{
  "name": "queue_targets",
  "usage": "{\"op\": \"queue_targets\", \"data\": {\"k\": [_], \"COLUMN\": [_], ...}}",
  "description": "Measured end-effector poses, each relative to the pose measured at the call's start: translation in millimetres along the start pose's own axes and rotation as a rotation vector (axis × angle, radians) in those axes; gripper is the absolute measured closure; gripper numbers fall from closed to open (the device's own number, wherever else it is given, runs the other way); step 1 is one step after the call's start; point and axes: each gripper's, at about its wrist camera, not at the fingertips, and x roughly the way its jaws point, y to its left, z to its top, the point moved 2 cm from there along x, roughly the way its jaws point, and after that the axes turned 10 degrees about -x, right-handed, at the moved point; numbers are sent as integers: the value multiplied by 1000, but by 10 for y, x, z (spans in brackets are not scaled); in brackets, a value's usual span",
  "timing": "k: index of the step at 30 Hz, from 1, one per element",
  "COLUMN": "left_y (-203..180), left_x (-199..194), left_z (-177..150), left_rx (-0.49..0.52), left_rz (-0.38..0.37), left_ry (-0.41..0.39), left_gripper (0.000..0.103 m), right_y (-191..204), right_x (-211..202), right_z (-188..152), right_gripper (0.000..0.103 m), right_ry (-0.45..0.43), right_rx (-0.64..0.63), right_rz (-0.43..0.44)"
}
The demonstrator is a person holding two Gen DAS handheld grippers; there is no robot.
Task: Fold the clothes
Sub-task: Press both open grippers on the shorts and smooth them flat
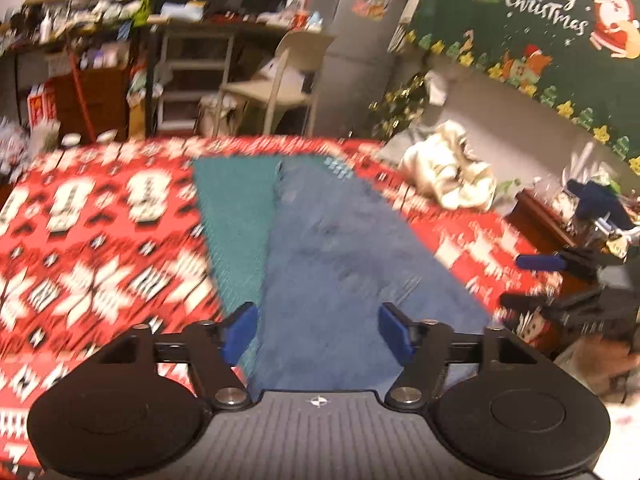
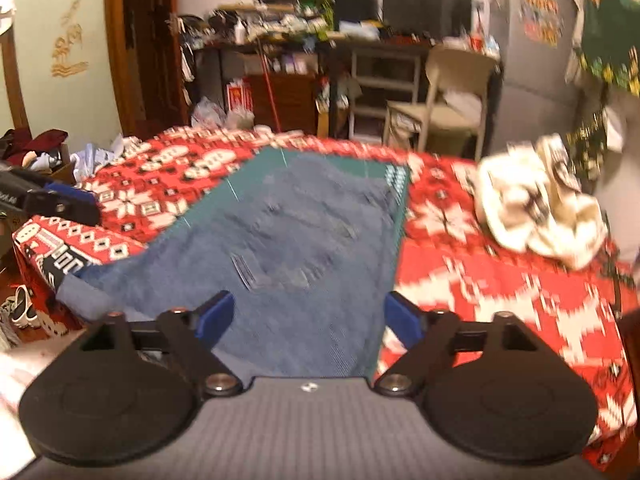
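Note:
A blue denim garment (image 1: 340, 260) lies flat along a green mat (image 1: 232, 208) on the table. In the right wrist view the same denim (image 2: 304, 248) has one corner hanging off the near left edge. My left gripper (image 1: 318, 332) hovers open over the denim's near end, its blue pads clear of the cloth. My right gripper (image 2: 308, 318) is also open above the near end and holds nothing. Each gripper shows in the other's view: the right gripper (image 1: 528, 282) at the right edge, the left gripper (image 2: 76, 202) at the left edge.
A red and white patterned tablecloth (image 1: 100, 240) covers the table. A crumpled white garment (image 2: 540, 208) lies at the far right of the table. Beyond the far edge stand a pale chair (image 2: 448, 92) and cluttered shelves. A green Christmas banner (image 1: 540, 12) hangs on the right.

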Motion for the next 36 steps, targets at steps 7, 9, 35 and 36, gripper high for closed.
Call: {"op": "queue_targets", "data": {"k": [7,9,35,36], "left_y": [-255,-287,-363,-369], "left_x": [560,730,1184,1181], "left_z": [-9,-60,-389,-394], "left_rx": [67,90,108,108], "left_rz": [70,107,265,268], "left_ry": [61,107,206,201], "left_gripper": [33,33,0,0], "right_y": [114,101,75,76], "right_x": [416,526,821,820], "right_z": [34,-53,-400,-401], "right_gripper": [1,1,1,1], "right_ry": [72,121,228,225], "right_rx": [11,21,101,100], "right_rz": [-56,-60,-58,-59]}}
